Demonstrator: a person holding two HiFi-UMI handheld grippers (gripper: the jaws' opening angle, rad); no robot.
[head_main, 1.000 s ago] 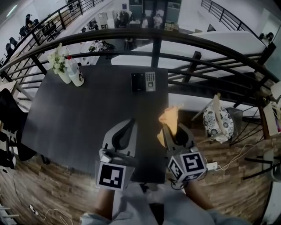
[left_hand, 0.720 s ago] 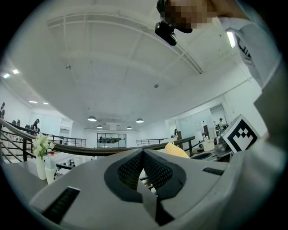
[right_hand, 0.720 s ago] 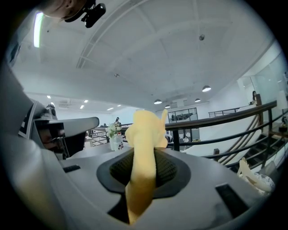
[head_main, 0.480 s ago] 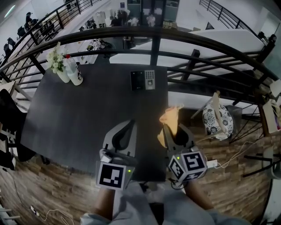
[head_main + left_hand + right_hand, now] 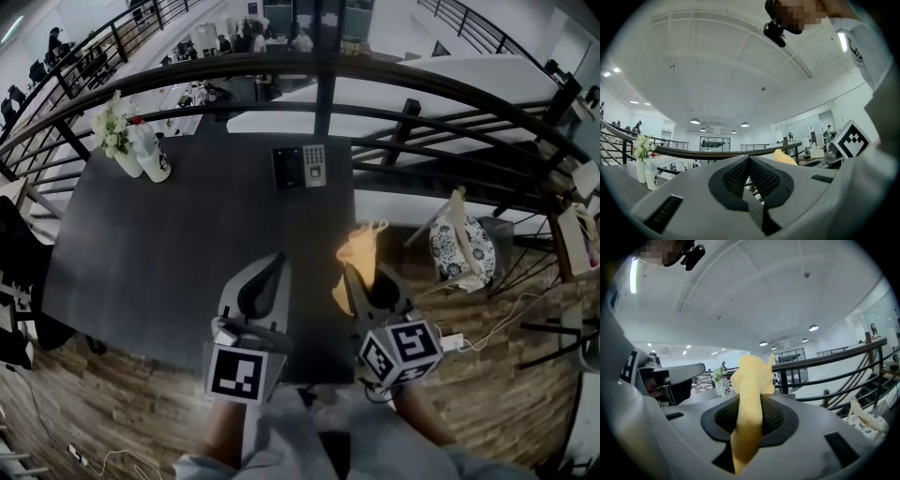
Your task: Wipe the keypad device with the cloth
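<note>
Right gripper (image 5: 364, 283): jaws closed on the yellow cloth (image 5: 360, 249); in the right gripper view the cloth (image 5: 750, 394) is seen pinched at mid-length, a bunched end standing up past the tips and a tail hanging below.

Left gripper (image 5: 272, 272): jaws brought together, nothing held between them; both grippers are held over the near edge of the dark surface (image 5: 178, 253).

Keypad device (image 5: 300, 167): a flat unit, one half dark and one half keys, laid near the far edge of the surface, well apart from both grippers.

Handling, judged: cloth soft, light and limp, best folded into a pad under the tips; device stiff and probably light, likely to slide when rubbed; steadying by its side edge with the left gripper is suggested, keys and dark panel to be wiped gently.

Surroundings: a vase of flowers (image 5: 114, 141) and a white bottle (image 5: 152, 159) at the far left corner, well apart from the device; a black railing (image 5: 319, 70) just behind the far edge; a patterned seat (image 5: 461, 251) beside the surface at right.

Obstructions: none seen between grippers and device; the far edge is close, so strokes pushing away are to be avoided.
</note>
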